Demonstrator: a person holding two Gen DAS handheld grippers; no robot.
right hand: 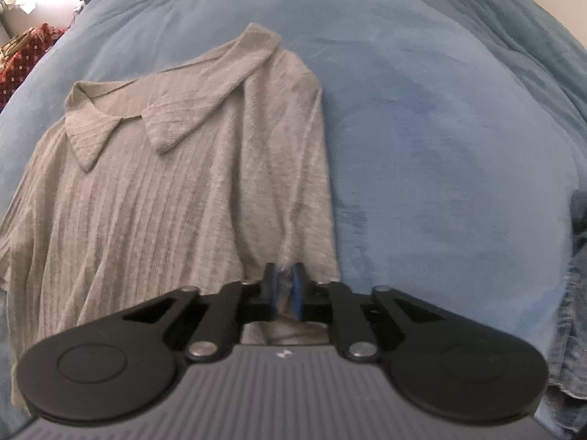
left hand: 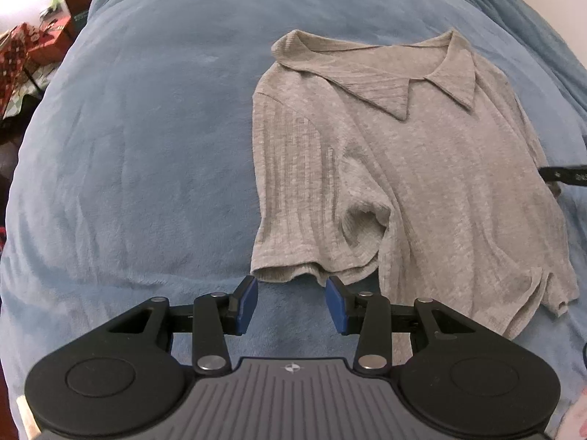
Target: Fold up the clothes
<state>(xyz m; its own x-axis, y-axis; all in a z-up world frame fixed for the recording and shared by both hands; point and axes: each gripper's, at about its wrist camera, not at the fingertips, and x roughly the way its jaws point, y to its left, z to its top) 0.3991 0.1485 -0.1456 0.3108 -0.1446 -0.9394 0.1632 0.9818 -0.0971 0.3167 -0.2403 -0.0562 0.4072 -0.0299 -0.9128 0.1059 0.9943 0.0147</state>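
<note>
— Where's the shirt right now?

— I've got the grey ribbed shirt (left hand: 403, 168) lying on the blue blanket (left hand: 146, 146) that covers the bed, collar (left hand: 370, 73) at the far end from me. It's partly folded: one short sleeve (left hand: 315, 242) is turned in over the body, and the near edge is rumpled rather than flat.

— What's your left tool doing?

— My left tool (left hand: 291, 302) is released. Its blue pads (left hand: 246, 302) stand apart with nothing between them, just at the near edge of that sleeve's cuff, with blanket showing in the gap. I can't tell whether they touch the cloth.

— And the right?

— My right tool (right hand: 284, 289) is clenched on the shirt. Through its camera the pads (right hand: 298, 289) are nearly together, with a thin pinch of grey fabric between them at the near right corner of the shirt. The cloth pulls up into a small ridge toward the pinch. That picture is a little blurred.

— Anything else around?

— Some denim cloth (right hand: 576, 293) lies at the right edge of the right view. Red patterned clutter (left hand: 33, 47) sits beyond the bed at the far left.
</note>
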